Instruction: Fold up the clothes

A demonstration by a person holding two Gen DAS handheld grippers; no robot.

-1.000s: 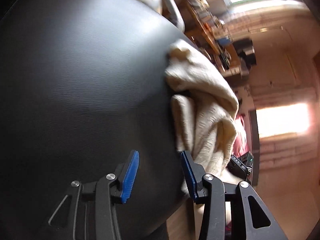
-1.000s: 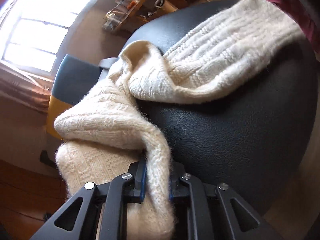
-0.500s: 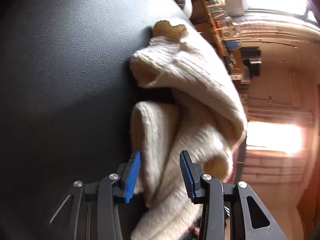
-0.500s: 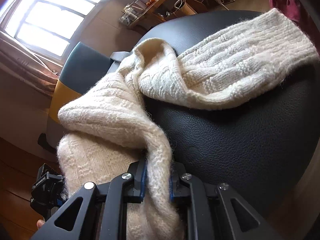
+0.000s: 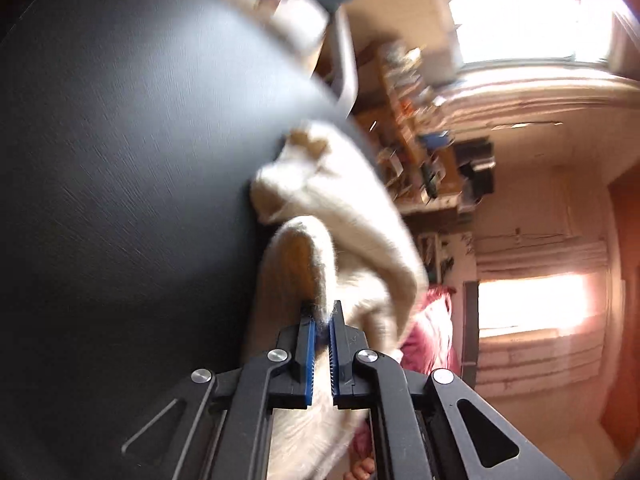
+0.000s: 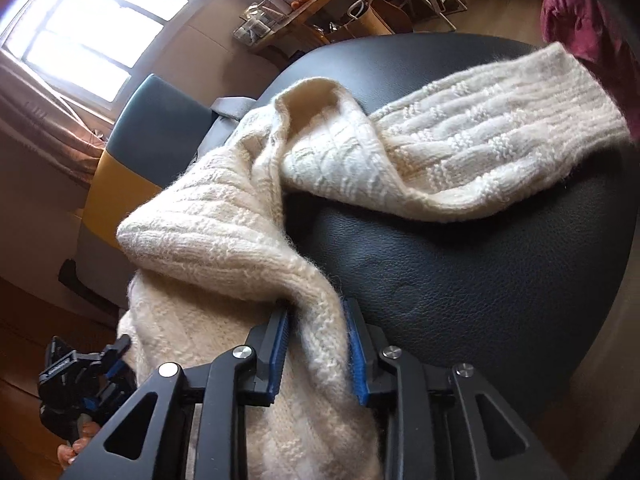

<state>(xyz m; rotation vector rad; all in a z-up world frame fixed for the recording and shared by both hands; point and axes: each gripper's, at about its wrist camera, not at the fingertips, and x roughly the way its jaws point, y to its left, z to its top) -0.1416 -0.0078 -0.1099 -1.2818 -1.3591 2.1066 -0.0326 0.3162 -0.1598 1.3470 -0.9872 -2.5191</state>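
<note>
A cream knit sweater (image 6: 400, 152) lies bunched at the edge of a black padded seat (image 6: 480, 280), one sleeve stretched flat across the seat and the rest draped over the rim and hanging down. The left hand-held gripper (image 5: 322, 320) is pressed together on a thin ridge of the knit at the rim. The right hand-held gripper (image 6: 316, 320) is parted, a thick fold of the sweater lying between its pads (image 6: 354, 344) and, as far as can be judged, not squeezed. The step in hand appears to be securing two hold points so that the hanging part can be drawn up onto the seat and spread before any fold is made. It is done well if the right hold is closed on one layer near a hem or seam rather than on a loose bundle, and if both holds are lifted together and kept well apart so that the knit is tensioned evenly. A pull from one side alone is likely to drag the flat sleeve off the seat; the loose wool is also easily stretched, so a slow, level draw is advised.
</note>
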